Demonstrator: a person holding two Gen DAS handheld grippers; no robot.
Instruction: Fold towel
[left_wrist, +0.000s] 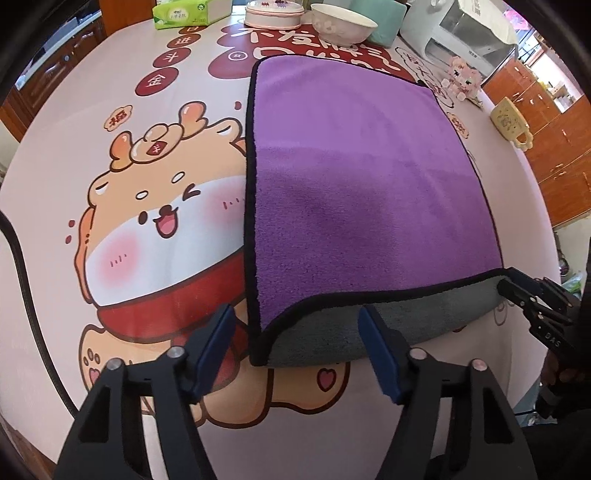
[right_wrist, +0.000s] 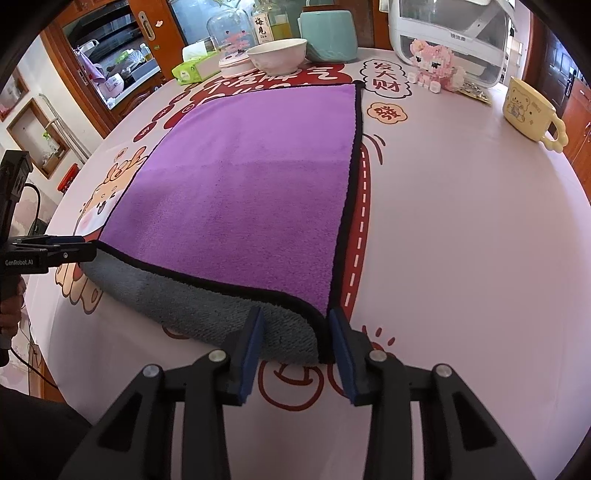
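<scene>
Both grippers stand open at the near edge of the towel (left_wrist: 369, 177), which lies purple side up on the table (left_wrist: 110, 92), its near hem curled to show grey. Left gripper (left_wrist: 295, 347) straddles the near-left corner; right gripper (right_wrist: 295, 347) straddles the near-right. Probably best to close on both corners together, lift evenly, and carry the hem squarely to the far edge.

I'm looking across a round bench (right_wrist: 461, 240) under a pale pink cartoon-printed cover, lit by bright daylight. Reddish-brown wooden cabinets (left_wrist: 554, 147) line the right side, and a glass-fronted wooden cupboard (right_wrist: 110, 48) stands behind on the left.
</scene>
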